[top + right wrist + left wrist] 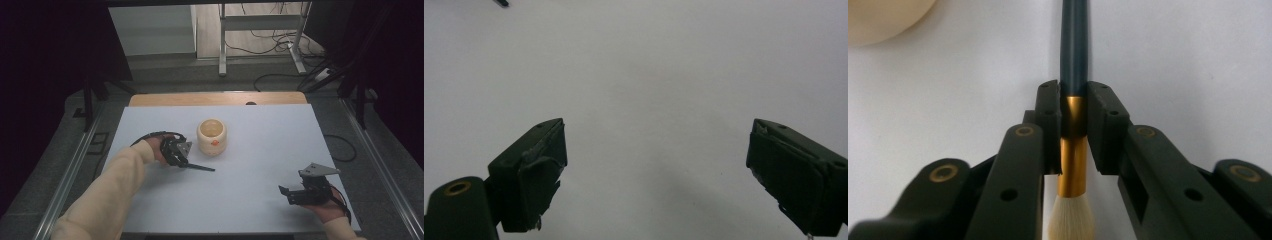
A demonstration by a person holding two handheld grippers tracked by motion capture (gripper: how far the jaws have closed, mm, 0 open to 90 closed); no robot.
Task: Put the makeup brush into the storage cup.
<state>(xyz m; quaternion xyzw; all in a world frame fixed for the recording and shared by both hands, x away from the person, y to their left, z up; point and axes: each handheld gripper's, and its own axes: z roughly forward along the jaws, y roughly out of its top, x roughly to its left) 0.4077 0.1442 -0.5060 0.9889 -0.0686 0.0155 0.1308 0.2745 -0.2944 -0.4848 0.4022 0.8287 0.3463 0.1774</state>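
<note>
Left claw [1073,125] clamped on brush [1073,60] at its gold ferrule, near table [260,135] middle, just left of cream pot [212,136]; dark handle lying out toward the near edge. Right claw [654,170] spread wide, holding nothing, over bare table by the near right corner

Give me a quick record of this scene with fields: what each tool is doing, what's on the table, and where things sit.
left tool: shut on the gold metal band of a dark-handled brush with pale bristles
brush handle: points away from the hand, lying low over the white table
cream round ceramic pot with an orange mark: upright, just right of the left tool, apart from the brush
right tool: open, nothing between its jaws, over bare table at the near right
</note>
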